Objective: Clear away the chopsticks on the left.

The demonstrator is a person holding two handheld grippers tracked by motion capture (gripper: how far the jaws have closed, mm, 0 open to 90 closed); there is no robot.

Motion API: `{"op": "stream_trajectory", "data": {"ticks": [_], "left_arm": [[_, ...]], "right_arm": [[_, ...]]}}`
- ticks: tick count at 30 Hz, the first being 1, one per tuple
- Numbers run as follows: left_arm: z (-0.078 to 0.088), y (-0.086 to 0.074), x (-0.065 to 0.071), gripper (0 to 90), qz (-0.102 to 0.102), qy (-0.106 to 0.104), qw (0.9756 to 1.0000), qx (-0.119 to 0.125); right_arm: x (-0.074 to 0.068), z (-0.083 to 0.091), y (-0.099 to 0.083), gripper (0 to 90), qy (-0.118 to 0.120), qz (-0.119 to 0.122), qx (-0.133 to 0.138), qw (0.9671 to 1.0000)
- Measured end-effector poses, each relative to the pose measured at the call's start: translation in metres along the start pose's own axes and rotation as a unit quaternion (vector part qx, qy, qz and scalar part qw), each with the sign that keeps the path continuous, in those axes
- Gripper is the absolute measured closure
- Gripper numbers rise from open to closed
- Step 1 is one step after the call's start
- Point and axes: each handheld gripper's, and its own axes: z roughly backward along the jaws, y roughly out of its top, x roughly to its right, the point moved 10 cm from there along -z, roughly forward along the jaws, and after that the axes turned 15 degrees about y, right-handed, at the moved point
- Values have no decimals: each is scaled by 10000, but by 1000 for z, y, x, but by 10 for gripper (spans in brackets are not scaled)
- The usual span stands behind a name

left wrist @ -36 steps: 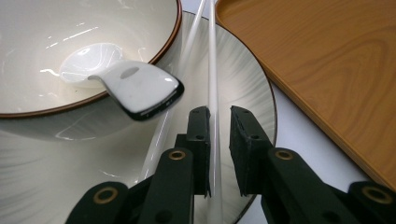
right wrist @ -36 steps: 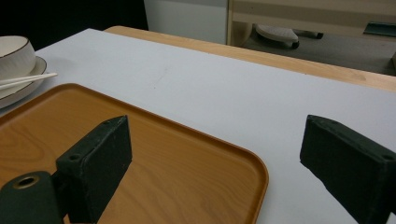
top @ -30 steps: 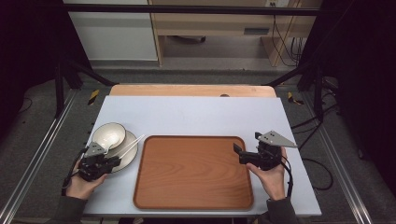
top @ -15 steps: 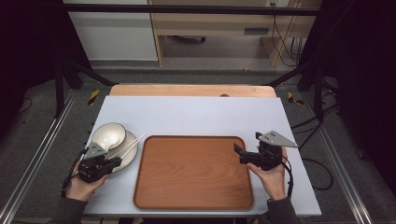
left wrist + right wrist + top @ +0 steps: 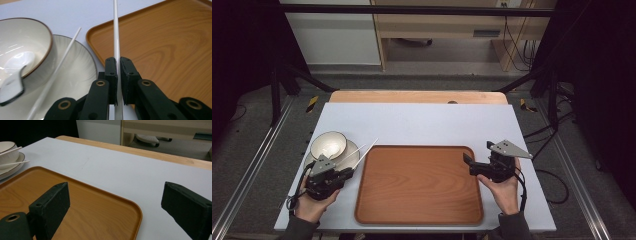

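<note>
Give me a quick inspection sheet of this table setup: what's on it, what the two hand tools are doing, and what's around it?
Surface: pale sheet over a wooden table, with a wooden tray lying bare.
Job's things: a white chopstick clamped in the left gripper; second chopstick lying on the plate; bowl on that plate, with a white spoon inside.
Clutter: nothing seen.
Grippers: left shut on the chopstick; right gripper open, holding nothing, at the tray's right edge.
Cables: one trails from each gripper; more lie on the floor at right.
Surroundings: dark frame posts, grey floor, wooden furniture behind.
</note>
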Motion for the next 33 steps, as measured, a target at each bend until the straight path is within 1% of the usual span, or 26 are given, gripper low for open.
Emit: {"op": "stream_trajectory", "data": {"ticks": [2,3,5,8,10,11,13,14,16,20,21,22,23,25,26,27,28,29,30,33], "left_arm": [[0,3,8,844,29,30,10000,35],[0,4,11,844,23,88,9999,54],[0,6,15,844,-6,180,9998,72],[-3,10,19,844,157,234,9996,57],[-5,14,20,844,268,304,9992,61],[-5,16,21,844,320,306,9990,61],[-7,21,22,844,400,362,9985,65],[-8,24,24,844,478,368,9981,85],[-11,28,27,844,457,434,9980,91],[-13,35,34,844,529,573,9969,110],[-13,36,35,844,509,617,9967,109],[-13,37,36,844,580,667,9960,115],[-13,38,36,844,628,685,9956,114],[-13,39,39,844,799,707,9942,146],[-13,39,39,844,829,732,9937,161],[-13,38,41,844,919,762,9927,195],[-13,37,42,844,968,755,9922,202],[-13,35,44,844,1029,797,9912,218],[-13,35,44,844,1047,829,9908,233],[-12,27,46,843,1283,876,9876,243]], "right_arm": [[0,0,0,84,3,0,-6,10000],[0,0,0,84,-13,4,-10,10000],[1,0,0,84,-31,-2,-7,10000],[0,0,0,84,-29,-19,15,10000],[0,0,0,84,-31,-37,30,10000],[-2,0,1,84,0,-33,24,10000],[-2,0,1,84,-19,-18,25,10000],[-3,-1,2,84,-1,-19,40,10000],[-3,-1,2,83,5,-24,40,10000],[-1,1,2,79,-15,-16,57,10000],[-1,1,2,80,-8,-38,62,10000],[-1,2,3,80,-11,-22,80,10000],[-1,2,3,79,-9,-24,82,10000],[-1,2,3,80,-9,-26,77,10000],[-1,2,3,79,-5,-26,77,10000],[-1,2,3,80,3,-31,80,10000],[-2,2,3,80,5,-33,81,10000],[-2,2,3,80,10,-31,82,10000],[-2,1,3,80,9,-23,80,10000],[-2,1,3,80,21,-43,73,10000]]}}
